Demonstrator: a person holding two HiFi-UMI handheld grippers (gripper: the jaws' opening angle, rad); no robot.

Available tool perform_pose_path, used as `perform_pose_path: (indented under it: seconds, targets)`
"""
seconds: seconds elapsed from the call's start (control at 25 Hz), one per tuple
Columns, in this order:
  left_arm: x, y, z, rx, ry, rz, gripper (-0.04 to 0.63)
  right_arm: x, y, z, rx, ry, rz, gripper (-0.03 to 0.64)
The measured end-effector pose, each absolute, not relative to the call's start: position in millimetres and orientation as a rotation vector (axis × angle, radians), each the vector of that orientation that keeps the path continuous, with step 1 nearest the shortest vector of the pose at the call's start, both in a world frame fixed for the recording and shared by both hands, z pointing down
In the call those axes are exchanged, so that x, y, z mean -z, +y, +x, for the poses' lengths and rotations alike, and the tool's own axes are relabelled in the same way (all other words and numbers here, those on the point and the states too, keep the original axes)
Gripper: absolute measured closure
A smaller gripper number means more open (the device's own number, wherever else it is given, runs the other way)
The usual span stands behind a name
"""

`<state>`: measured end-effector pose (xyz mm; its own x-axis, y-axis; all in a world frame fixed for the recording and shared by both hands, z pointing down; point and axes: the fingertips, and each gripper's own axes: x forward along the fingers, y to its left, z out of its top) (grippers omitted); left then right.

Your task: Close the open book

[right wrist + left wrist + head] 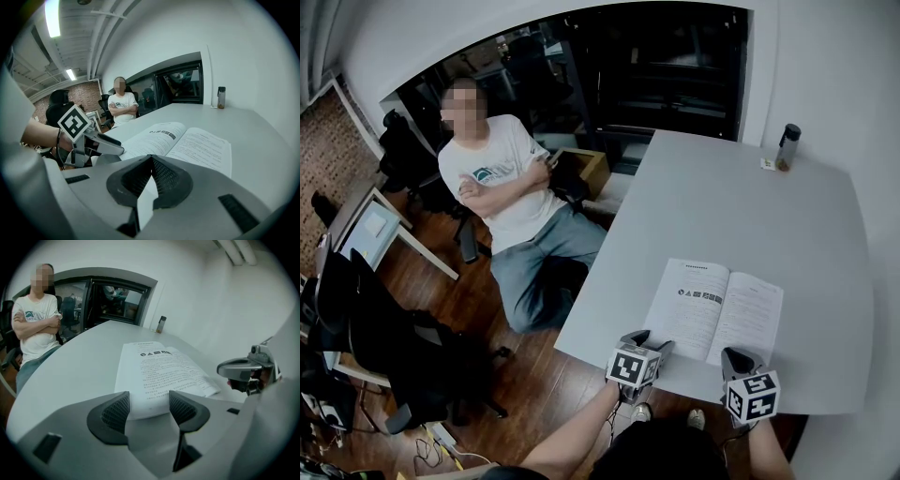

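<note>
An open book (713, 308) with white printed pages lies flat near the front edge of the grey table (741, 206). My left gripper (652, 343) is at the book's near left corner, jaws open. In the left gripper view the left gripper (149, 398) has the near edge of the book's (157, 369) left page in the gap between its pads, which do not press on it. My right gripper (738, 359) is at the near edge of the right page. In the right gripper view the right gripper (151, 160) is shut and empty, just short of the book (190, 143).
A dark bottle (787, 146) stands at the table's far right corner with a small tag beside it. A person (502, 183) sits with crossed arms off the table's left side. Desks and office chairs (403, 352) fill the wooden floor at left.
</note>
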<state>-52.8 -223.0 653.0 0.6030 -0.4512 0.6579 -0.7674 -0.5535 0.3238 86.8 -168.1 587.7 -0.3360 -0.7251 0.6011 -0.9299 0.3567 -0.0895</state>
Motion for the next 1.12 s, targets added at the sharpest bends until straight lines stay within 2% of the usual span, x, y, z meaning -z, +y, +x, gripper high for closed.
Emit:
perform_pose_path:
  seconds: [0.48, 1.12]
  targets:
    - [-642.2, -206.8, -3.0, -0.668, -0.827, 2.309, 0.347, -640.8, -172.1, 102.3, -0.682, -2.037, 1.359, 0.614]
    - [-597.9, -183.0, 96.6, -0.595, -0.584, 2.507, 0.347, -577.7, -158.2, 162.3, -0.623, -2.074, 1.604, 0.614]
